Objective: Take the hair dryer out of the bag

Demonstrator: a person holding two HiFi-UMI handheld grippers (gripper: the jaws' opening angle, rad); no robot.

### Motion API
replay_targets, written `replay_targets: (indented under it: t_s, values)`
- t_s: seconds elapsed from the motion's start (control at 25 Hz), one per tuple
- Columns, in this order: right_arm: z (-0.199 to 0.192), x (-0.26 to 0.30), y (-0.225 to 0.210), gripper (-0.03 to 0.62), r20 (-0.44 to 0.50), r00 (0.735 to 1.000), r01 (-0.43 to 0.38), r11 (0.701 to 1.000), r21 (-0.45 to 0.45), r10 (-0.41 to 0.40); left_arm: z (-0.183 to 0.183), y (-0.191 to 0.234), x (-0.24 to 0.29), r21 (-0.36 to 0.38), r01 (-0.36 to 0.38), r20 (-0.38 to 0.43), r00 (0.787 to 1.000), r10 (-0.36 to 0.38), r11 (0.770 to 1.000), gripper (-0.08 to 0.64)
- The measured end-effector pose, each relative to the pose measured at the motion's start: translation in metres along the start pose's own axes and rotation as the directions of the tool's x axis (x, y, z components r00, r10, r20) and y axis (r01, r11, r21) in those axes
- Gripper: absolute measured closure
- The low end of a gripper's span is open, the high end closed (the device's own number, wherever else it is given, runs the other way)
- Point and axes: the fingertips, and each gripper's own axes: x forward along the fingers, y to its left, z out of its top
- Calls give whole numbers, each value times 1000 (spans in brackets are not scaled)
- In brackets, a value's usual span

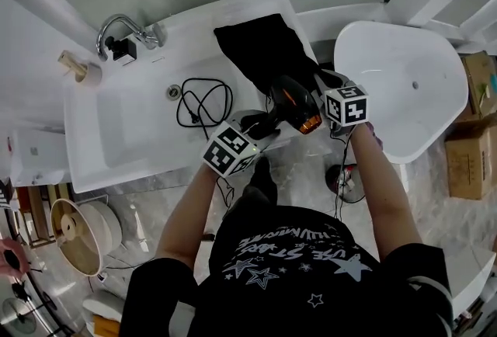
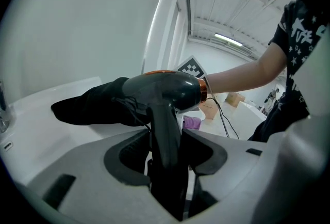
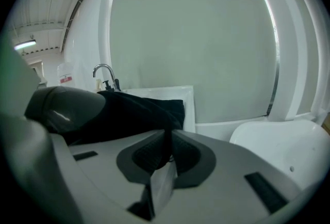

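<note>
Far L: tap (image 1: 124, 29) over the sink (image 1: 116, 133); cord (image 1: 203, 101) lies looped in the sink, out of the bag, one end seeming to run toward the dryer.

L gripper (image 1: 252, 130) is clamped on the dryer (image 1: 293, 104) handle, pads pressing both sides, low on the grip. Dryer is in the air at the sink's front edge, orange-ringed nozzle toward the person; its rear sits right at the bag (image 1: 260, 48) mouth; can't tell if it's fully clear. Bag lies slack on the ledge beyond.

R gripper (image 1: 330, 87) has its jaws nearly together, pinching a thin fold of bag edge, prob. to hold it back. Tub (image 1: 404, 87) is further R, well apart.

Risks, as I read it:
- dryer is top-heavy vs. a low handle grip; a quick swing could let it pivot or slip in the jaws, w/ floor below;
- bag's drawstring hangs near the dryer's rear; if it catches, the bag drags along;
- R pinch is only on thin cloth; a tug could pull it free;
- the looped cord could snag on the sink rim or tighten and jerk the dryer as it's carried off.
</note>
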Motion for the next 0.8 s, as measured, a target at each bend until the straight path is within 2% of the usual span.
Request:
replay_targets:
  t_s: [0.2,0.32,0.44,0.8]
  values:
    - [-1,-3,5,551,9,1000,-17,1000,12,17,13,-7,-5,10,36,40,999,-36,999,351]
    - [-3,-3,5,561,-2,1000,-9,1000,-20,9,19,-15,-6,13,59,56,997,-60,998,351]
    - [-6,1,-1,568,-25,1000,14,998,-56,-16,18,-24,-7,20,91,50,995,-92,996,351]
    - [0,11,-18,571,-49,998,37,997,-61,-40,6,-50,-14,17,185,44,982,-186,983,351]
